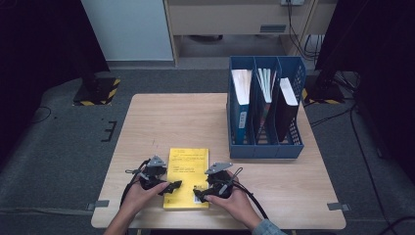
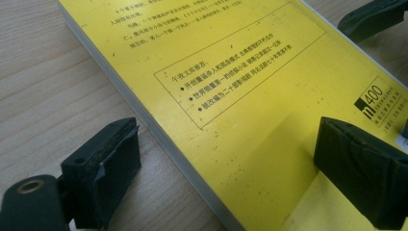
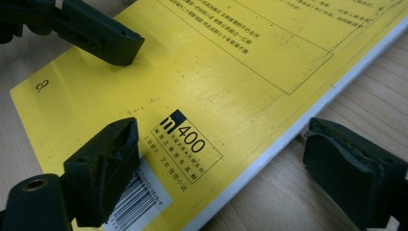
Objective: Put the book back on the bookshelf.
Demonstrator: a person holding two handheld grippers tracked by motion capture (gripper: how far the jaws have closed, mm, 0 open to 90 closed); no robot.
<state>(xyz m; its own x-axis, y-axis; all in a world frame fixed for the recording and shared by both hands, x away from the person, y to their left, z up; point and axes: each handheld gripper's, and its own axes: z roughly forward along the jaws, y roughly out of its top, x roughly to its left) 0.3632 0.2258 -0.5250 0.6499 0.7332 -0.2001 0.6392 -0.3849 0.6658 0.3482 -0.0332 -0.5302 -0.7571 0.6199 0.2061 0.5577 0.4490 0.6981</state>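
Pale wooden counter (image 1: 147,122) carries the flat yellow paperback book (image 1: 187,171) at its near edge. We have both tools, left tool (image 2: 226,163) and right tool (image 3: 235,163), spread apart astride its long edges (nothing gripped); we should close squarely on each edge.

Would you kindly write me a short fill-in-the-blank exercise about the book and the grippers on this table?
1. The book lying flat on the table has a ____ cover.
2. The left gripper has its jaws ____, straddling one long edge of the book.
3. The blue file organiser has ____ compartments.
4. Near the right gripper, a white ____ sticker sits on the cover.

Missing words: yellow; open; three; barcode
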